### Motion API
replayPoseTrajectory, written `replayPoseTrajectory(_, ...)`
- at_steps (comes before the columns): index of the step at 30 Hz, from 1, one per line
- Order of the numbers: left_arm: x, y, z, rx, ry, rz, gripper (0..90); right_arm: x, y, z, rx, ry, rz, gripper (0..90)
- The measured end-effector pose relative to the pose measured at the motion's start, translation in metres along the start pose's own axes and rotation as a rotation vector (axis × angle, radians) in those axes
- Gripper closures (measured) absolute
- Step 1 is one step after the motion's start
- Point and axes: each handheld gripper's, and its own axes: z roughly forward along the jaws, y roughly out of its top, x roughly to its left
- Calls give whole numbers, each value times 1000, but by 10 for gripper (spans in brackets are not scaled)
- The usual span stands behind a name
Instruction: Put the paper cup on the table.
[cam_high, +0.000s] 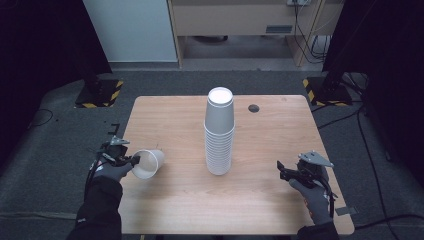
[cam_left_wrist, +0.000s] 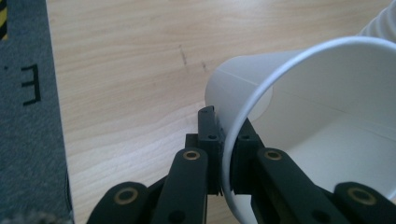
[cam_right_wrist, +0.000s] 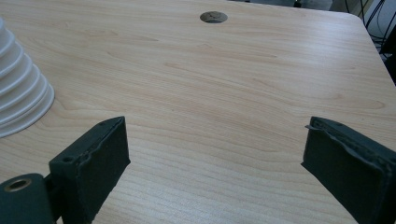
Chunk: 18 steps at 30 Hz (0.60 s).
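A tall stack of white paper cups (cam_high: 219, 134) stands upside down at the middle of the wooden table (cam_high: 170, 120); its lower rims show at the left edge (cam_right_wrist: 21, 100) of the right gripper view. My left gripper (cam_high: 131, 161) is shut on the rim of a single white cup (cam_high: 148, 163), which lies tilted on its side with its mouth toward me, near the table's left edge. In the left gripper view the cup's wall (cam_left_wrist: 299, 116) is pinched between the two black pads (cam_left_wrist: 227, 156). My right gripper (cam_high: 281, 170) hovers open over the table's right front, with nothing between its fingers (cam_right_wrist: 95, 158).
A round cable hole (cam_high: 253, 108) sits in the table's far right part, also visible as a hole (cam_right_wrist: 213, 17) in the right gripper view. Grey carpet (cam_left_wrist: 28, 121) lies beyond the table's left edge. Black stands with yellow-striped bases (cam_high: 100, 92) flank the table at the back.
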Motion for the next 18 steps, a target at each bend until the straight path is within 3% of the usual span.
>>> replayPoseTrajectory(2, 4, 0, 1, 41, 11, -9, 853, 1, 0, 0, 1, 2, 0, 71)
replayPoseTrajectory(5, 7, 1, 1, 62, 29, -8, 853, 1, 0, 0, 0, 2, -3, 72)
replayPoseTrajectory(8, 7, 3, 1, 73, 33, -10, 853, 1, 0, 0, 2, 3, -3, 72)
replayPoseTrajectory(12, 7, 7, 3, 139, 39, 2, 853, 1, 0, 0, 5, 3, -2, 72)
replayPoseTrajectory(18, 6, 10, 5, 190, 30, -3, 853, 1, 0, 1, 5, 5, -1, 72)
